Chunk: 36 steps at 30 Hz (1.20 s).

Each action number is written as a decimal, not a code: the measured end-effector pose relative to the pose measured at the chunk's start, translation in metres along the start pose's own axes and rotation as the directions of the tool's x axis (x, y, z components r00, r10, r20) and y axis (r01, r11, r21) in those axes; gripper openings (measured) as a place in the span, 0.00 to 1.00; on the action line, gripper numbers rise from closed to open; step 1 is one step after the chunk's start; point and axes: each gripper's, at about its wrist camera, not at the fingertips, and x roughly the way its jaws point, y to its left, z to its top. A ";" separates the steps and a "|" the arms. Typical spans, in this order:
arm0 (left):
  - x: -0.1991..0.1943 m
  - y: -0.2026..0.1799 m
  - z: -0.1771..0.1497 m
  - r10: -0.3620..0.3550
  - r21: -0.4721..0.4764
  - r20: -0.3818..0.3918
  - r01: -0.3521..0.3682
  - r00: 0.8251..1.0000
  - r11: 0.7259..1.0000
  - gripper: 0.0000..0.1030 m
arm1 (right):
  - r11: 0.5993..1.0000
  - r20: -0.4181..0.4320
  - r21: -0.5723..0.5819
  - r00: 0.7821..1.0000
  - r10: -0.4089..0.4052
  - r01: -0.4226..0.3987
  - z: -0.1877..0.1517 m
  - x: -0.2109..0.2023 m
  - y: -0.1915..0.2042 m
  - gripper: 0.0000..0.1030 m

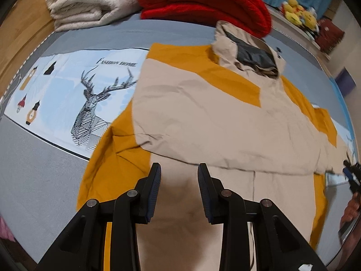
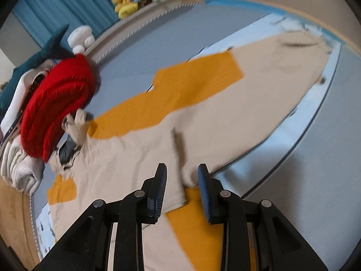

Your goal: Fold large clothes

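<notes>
Jacket (image 1: 203, 122), beige and mustard, spread flat on grey bed cover (image 1: 40, 171). Left gripper (image 1: 179, 189): jaws parted, empty, above hem. Right gripper (image 2: 182, 189): parted, empty. Left view only: deer print (image 1: 94, 108) at nine o'clock.

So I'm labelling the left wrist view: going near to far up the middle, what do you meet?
Left gripper → beige and mustard jacket → its hood → red knit.
</notes>
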 end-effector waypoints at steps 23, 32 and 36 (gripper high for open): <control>0.011 -0.066 -0.006 -0.014 0.148 -0.002 0.014 1.000 0.989 0.31 | 0.965 0.199 0.258 0.974 -0.109 0.056 0.111 -0.048 -0.242 0.22; 0.016 -0.068 -0.007 -0.006 0.156 -0.009 0.007 1.000 0.988 0.31 | 0.919 0.146 0.394 0.988 -0.040 -0.021 0.116 0.000 -0.292 0.22; 0.019 -0.066 -0.006 0.001 0.149 -0.011 0.001 1.000 0.989 0.31 | 0.909 0.128 0.413 0.992 0.001 -0.054 0.119 0.024 -0.299 0.23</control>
